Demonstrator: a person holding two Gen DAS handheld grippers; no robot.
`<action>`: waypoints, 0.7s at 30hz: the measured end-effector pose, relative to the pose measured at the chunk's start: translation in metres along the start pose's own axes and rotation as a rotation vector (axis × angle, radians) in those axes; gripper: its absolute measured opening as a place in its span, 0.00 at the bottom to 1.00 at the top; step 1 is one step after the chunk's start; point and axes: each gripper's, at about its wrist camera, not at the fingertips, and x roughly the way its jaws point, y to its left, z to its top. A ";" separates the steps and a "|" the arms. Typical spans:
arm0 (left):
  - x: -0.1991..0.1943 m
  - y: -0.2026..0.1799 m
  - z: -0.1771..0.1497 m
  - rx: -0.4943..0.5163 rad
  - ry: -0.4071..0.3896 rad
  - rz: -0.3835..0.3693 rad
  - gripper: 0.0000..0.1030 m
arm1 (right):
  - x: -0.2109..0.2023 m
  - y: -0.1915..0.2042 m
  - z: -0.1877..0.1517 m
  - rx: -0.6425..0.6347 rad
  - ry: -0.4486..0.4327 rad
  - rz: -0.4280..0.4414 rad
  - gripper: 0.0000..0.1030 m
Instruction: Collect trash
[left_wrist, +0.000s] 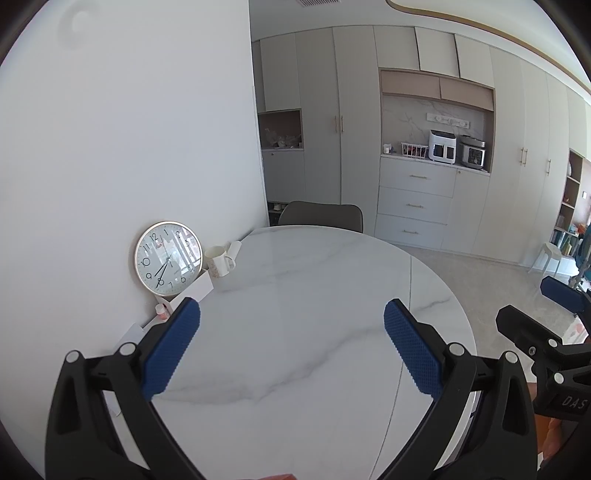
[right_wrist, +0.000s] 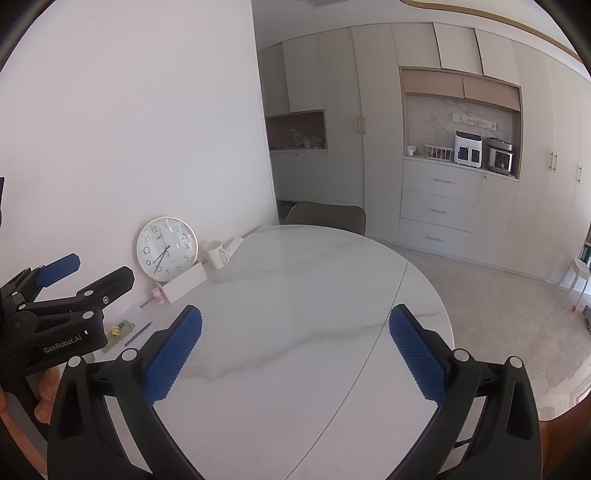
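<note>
My left gripper (left_wrist: 291, 317) is open and empty above the white marble table (left_wrist: 295, 332). My right gripper (right_wrist: 295, 321) is open and empty above the same table (right_wrist: 295, 350). Each gripper shows at the edge of the other's view: the right one (left_wrist: 546, 306) at the far right, the left one (right_wrist: 88, 271) at the far left. Small items lie along the wall: a small pink bottle (right_wrist: 158, 295), a yellow-green packet (right_wrist: 119, 329) and a pencil (right_wrist: 138, 333). I cannot tell which of them is trash.
A round clock (right_wrist: 167, 246) leans on the wall beside a white mug (right_wrist: 215, 254), a white box (right_wrist: 184, 282) and a rolled paper (right_wrist: 233, 244). A grey chair (right_wrist: 327, 216) stands at the table's far side. Cabinets (right_wrist: 439, 206) line the back wall; a white stool (right_wrist: 576, 275) stands at right.
</note>
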 end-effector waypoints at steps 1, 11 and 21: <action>0.000 0.000 0.000 -0.002 0.002 0.000 0.93 | 0.000 0.001 0.000 -0.001 0.000 -0.001 0.98; -0.001 0.002 -0.003 -0.002 0.005 -0.002 0.93 | 0.000 0.002 -0.001 0.002 0.003 0.001 0.98; 0.001 0.000 -0.003 0.012 0.012 -0.018 0.93 | 0.002 0.001 -0.003 -0.002 0.014 0.004 0.98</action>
